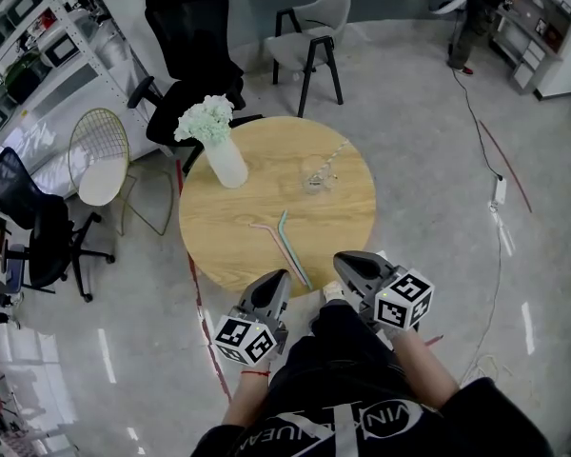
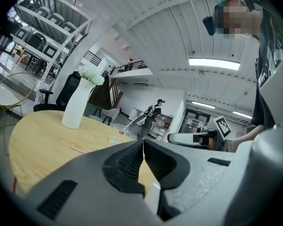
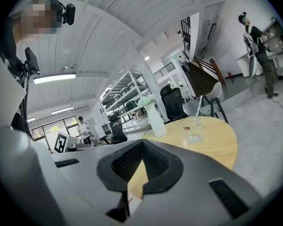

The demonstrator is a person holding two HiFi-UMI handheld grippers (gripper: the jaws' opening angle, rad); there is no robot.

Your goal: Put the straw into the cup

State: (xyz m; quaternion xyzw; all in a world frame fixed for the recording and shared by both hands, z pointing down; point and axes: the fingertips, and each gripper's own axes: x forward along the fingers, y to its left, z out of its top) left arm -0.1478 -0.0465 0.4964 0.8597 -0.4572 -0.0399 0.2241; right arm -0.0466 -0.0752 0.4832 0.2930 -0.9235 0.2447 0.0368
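On the round wooden table (image 1: 219, 246) stands a clear glass cup (image 1: 314, 178) with a clear straw (image 1: 332, 154) leaning in it. A pink straw (image 1: 263, 227) and a teal straw (image 1: 282, 228) lie side by side nearer to me. My left gripper (image 1: 280, 279) and right gripper (image 1: 344, 261) hover at the table's near edge, both shut and holding nothing, a little short of the loose straws. The cup (image 3: 196, 133) also shows in the right gripper view, well beyond the shut jaws of the right gripper (image 3: 141, 146). The left gripper (image 2: 143, 145) likewise shows closed jaws.
A white vase of flowers (image 1: 223, 150) stands at the table's far left. Black office chairs (image 1: 190, 55), a grey chair (image 1: 309, 36) and a wire chair (image 1: 100, 155) ring the table. Shelving (image 1: 38, 55) lines the left wall. A cable (image 1: 485, 150) runs over the floor at right.
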